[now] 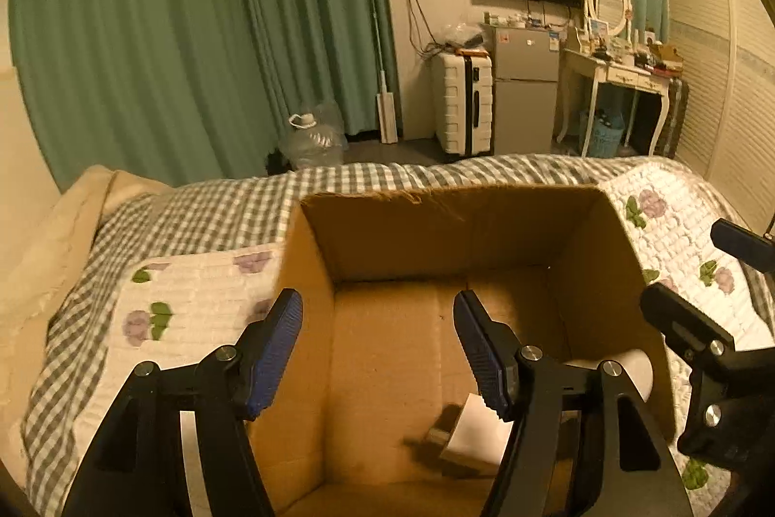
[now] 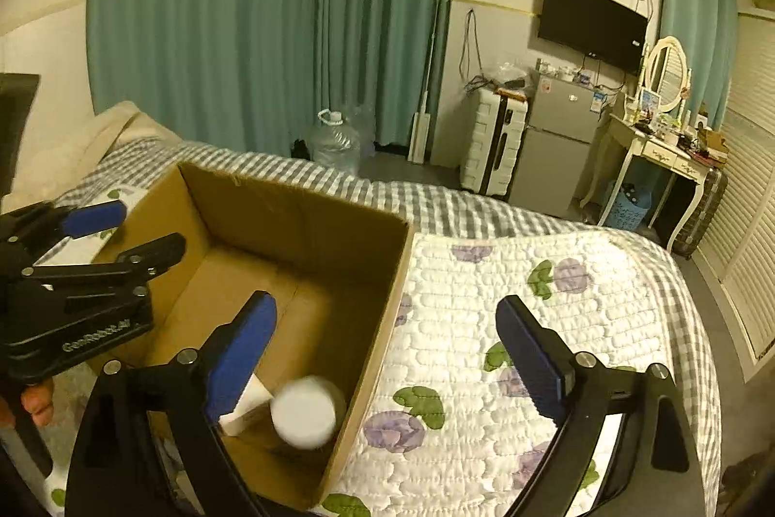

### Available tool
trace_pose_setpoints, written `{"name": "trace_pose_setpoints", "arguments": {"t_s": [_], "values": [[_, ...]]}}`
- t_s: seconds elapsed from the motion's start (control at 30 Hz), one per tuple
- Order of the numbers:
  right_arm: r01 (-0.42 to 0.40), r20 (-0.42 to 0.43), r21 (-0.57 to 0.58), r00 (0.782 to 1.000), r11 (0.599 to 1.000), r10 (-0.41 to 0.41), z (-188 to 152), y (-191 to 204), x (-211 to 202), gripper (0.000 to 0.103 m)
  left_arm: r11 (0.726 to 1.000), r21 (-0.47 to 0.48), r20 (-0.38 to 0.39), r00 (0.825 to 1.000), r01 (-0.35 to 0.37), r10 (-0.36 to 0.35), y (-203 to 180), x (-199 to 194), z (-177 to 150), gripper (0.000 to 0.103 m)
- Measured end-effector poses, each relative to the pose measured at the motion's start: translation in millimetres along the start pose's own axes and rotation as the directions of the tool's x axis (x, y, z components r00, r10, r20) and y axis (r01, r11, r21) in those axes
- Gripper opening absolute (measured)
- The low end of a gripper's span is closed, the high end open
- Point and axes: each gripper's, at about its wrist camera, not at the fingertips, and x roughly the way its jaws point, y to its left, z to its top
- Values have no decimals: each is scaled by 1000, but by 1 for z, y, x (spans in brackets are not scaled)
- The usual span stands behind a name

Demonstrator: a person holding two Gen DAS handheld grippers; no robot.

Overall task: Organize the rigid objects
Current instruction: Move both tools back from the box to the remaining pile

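Cardboard box, brown and open-topped (image 2: 310, 236), is sitting on a white quilted bedspread with purple flowers (image 2: 557, 323). Left gripper (image 1: 378, 323) is hovering over the box's left wall, jaws spread wide, gripping nothing. Two items are lying inside: one small white carton (image 1: 472, 432) and one white-capped round jar (image 2: 303, 417), blurred. Right gripper (image 2: 387, 337) is straddling the box's right wall, jaws wide apart, empty.

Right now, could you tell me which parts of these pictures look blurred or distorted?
Right wrist view: the white cylinder in the box is smeared; the fisheye bends the bed. Left wrist view: the small carton on the box floor is soft; the lighting is dim yellow.
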Motion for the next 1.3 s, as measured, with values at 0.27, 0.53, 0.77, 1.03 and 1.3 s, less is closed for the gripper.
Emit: {"name": "trace_pose_setpoints", "arguments": {"t_s": [0.27,0.53,0.77,1.03,1.3], "values": [[-13,59,-9,998,1000,14,0,1,-66,96,999,-37,53,999,-3,5,22,-77,-9,68],[-27,-3,-28,1000,999,27,-43,12,-107,96,1000,-21,55,998,3,-2,28,-125,-55,70],[-54,-186,-4,981,999,52,-116,27,-84,96,1000,12,-35,999,28,-27,18,-111,-122,70],[-73,-325,-59,944,996,50,-152,54,-44,91,995,83,-141,989,60,-48,11,-84,-166,70],[-93,-449,-55,892,994,58,-170,61,-10,85,985,110,-199,974,132,-108,5,-74,-176,70]]}}
